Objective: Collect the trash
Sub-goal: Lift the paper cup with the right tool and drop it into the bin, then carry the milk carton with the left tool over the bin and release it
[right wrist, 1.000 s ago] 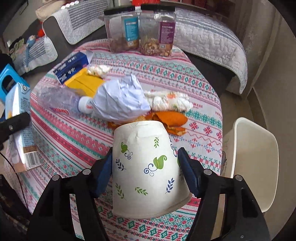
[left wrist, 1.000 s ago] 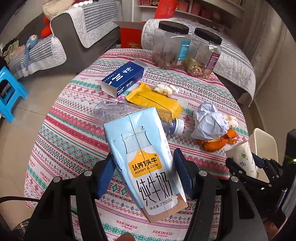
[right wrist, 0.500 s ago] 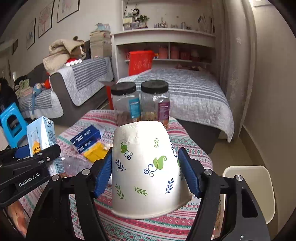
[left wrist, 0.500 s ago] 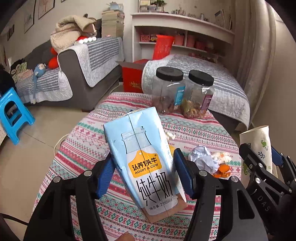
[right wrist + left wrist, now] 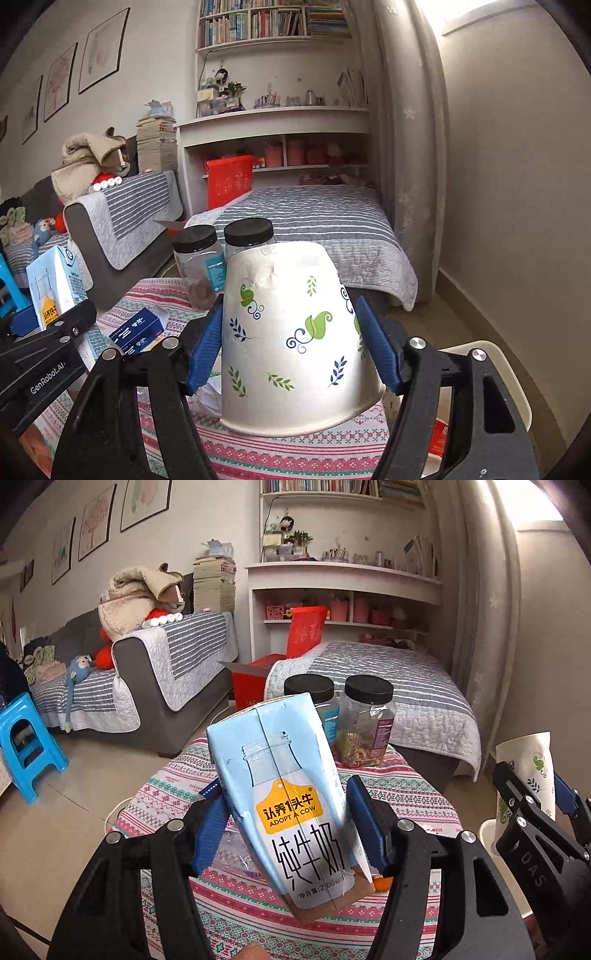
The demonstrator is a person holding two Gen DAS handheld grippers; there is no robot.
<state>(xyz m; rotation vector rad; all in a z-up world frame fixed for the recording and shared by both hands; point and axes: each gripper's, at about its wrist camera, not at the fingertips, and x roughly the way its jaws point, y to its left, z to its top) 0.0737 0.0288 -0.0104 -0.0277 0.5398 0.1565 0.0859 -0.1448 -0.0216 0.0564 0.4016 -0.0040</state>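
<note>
Above the table (image 5: 406, 797), the left gripper (image 5: 288, 830) grips one milk carton (image 5: 280, 786) and the right gripper (image 5: 291, 354) grips one upturned paper cup (image 5: 295, 339), with two black-lidded jars (image 5: 365, 723) and one blue box (image 5: 138, 330) on the cloth.

left jar (image 5: 327, 716) behind carton (image 5: 291, 805), bin (image 5: 509, 373) cropped

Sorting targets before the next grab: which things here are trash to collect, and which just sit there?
Trash job:
milk carton in left gripper
paper cup in right gripper
white bin

Lying about:
two snack jars
blue box
blue stool
</note>
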